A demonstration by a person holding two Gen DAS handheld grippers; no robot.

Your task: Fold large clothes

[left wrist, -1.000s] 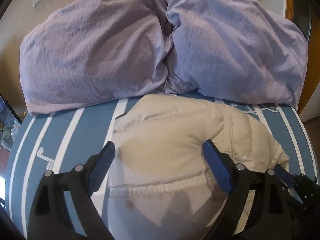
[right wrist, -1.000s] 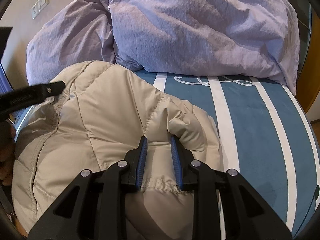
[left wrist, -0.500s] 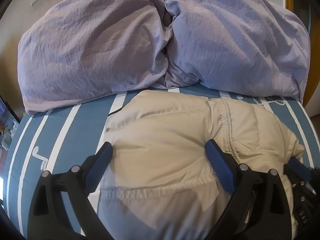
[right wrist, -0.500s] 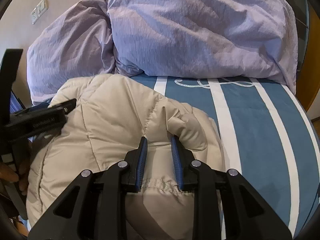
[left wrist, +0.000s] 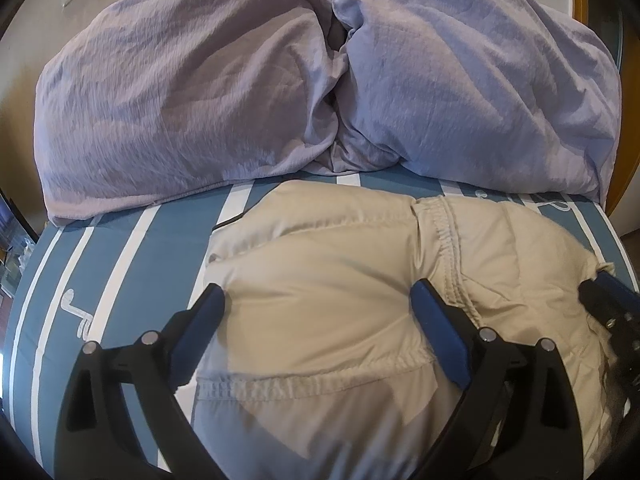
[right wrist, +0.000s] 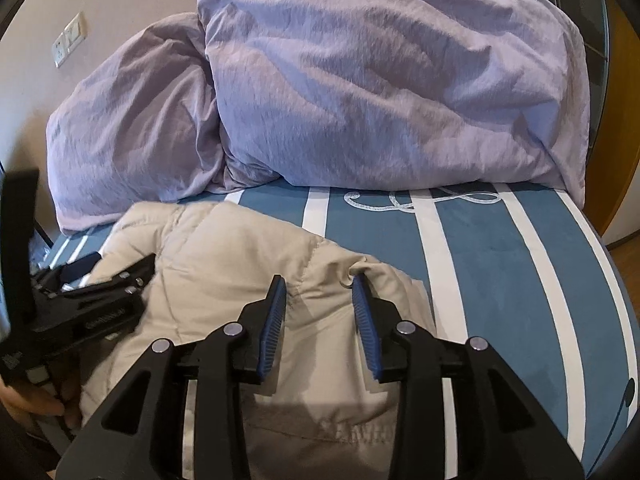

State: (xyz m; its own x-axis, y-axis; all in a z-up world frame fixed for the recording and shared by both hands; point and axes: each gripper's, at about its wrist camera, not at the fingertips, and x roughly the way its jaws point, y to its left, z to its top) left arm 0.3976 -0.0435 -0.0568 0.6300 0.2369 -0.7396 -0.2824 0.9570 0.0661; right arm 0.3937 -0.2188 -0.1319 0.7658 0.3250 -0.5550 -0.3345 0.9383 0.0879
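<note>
A beige puffy down jacket lies bunched on the blue and white striped bed; it also shows in the right wrist view. My left gripper is wide open just above the jacket, its jaws to either side of a quilted panel. My right gripper has its jaws partly apart over a fold of the jacket's right edge, which lies slack between them. The right gripper's tip shows at the right edge of the left wrist view. The left gripper's body shows in the right wrist view.
A large crumpled lilac duvet fills the far side of the bed, also in the right wrist view. A wall with sockets is behind. Wooden furniture stands at the right.
My right gripper has opened from shut on the jacket's fold and let it go. The jacket has settled lower on the bed. My left gripper stayed open and moved slightly forward.
</note>
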